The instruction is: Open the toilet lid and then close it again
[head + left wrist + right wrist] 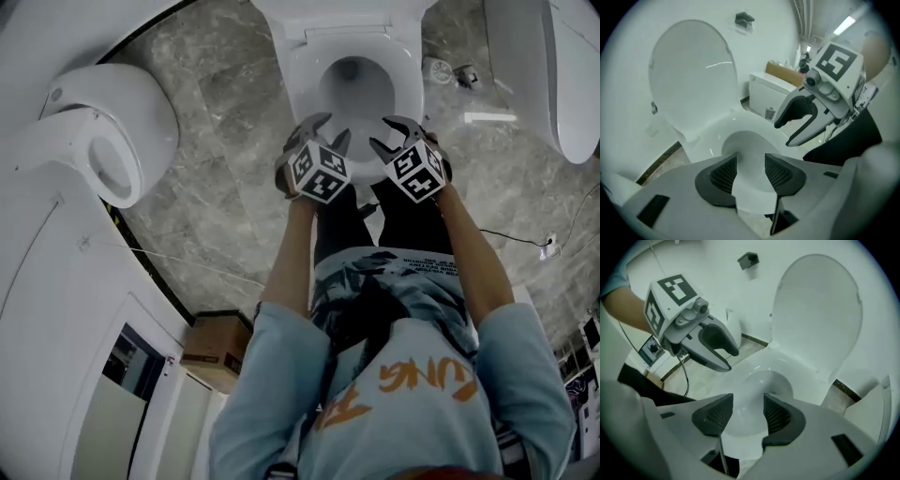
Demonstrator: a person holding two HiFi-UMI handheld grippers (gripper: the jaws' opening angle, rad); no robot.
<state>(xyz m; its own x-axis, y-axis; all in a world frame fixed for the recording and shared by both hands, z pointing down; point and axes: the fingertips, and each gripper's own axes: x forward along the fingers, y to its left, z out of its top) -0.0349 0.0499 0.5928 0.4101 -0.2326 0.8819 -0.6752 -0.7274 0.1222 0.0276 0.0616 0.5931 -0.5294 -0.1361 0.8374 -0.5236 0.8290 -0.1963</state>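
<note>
Light-blue shirt (394, 394) fills the foreground. Beyond it two tongs, left (330, 131) and right (384, 133), hover over the toilet bowl (356, 89), each with jaws apart and nothing between them. One toilet lid (691, 79), white, oval and glossy, stands raised behind the bowl. A second toilet (103, 141) sits left of the bowl.

We find open air above the bowl (354, 89), while the raised lid (691, 79) stands upright behind it and blocks the back. The left gripper (751, 161) and right gripper (746, 404) hang close side by side, nothing between their parted jaws. Bare floor (225, 187) flanks the bowl, hemmed by a second toilet (112, 141) left and a third toilet (553, 75) right
</note>
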